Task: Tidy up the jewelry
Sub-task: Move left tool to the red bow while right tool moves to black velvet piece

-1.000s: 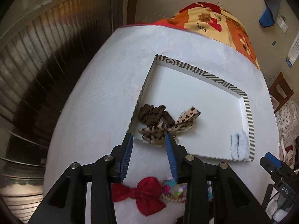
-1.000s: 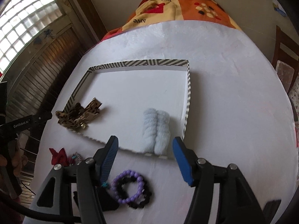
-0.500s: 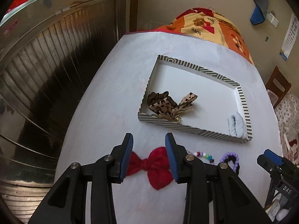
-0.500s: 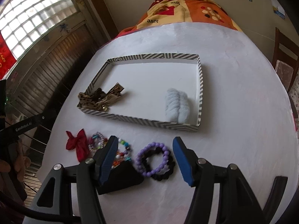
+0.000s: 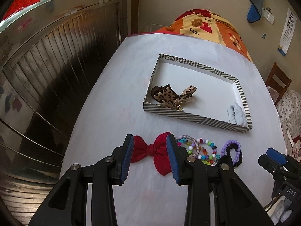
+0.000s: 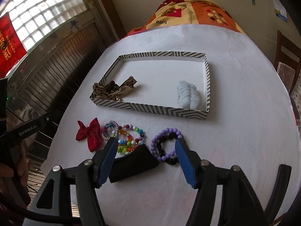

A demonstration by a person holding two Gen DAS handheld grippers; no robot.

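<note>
A striped shallow box [image 5: 195,115] [image 6: 150,109] holds a leopard-print bow [image 5: 173,96] [image 6: 114,90] at its left and a pale fluffy scrunchie [image 5: 236,115] [image 6: 188,95] at its right. In front of the box lie a red bow [image 5: 152,153] [image 6: 90,132], colourful bead bracelets [image 5: 199,148] [image 6: 128,135], a purple bead bracelet [image 5: 235,148] [image 6: 165,145] on a black scrunchie, and a black pouch [image 6: 133,162]. My left gripper [image 5: 150,158] is open above the red bow. My right gripper [image 6: 145,162] is open above the pouch and the purple bracelet.
The white table [image 5: 116,101] drops off at the left beside a dark slatted shutter [image 5: 56,60]. A patterned orange cloth [image 6: 188,13] covers the far end. A wooden chair [image 6: 287,64] stands at the right.
Both grippers have drawn back from the box toward the near edge, so the loose items in front of the box have come between their jaws. The box contents have not moved.
</note>
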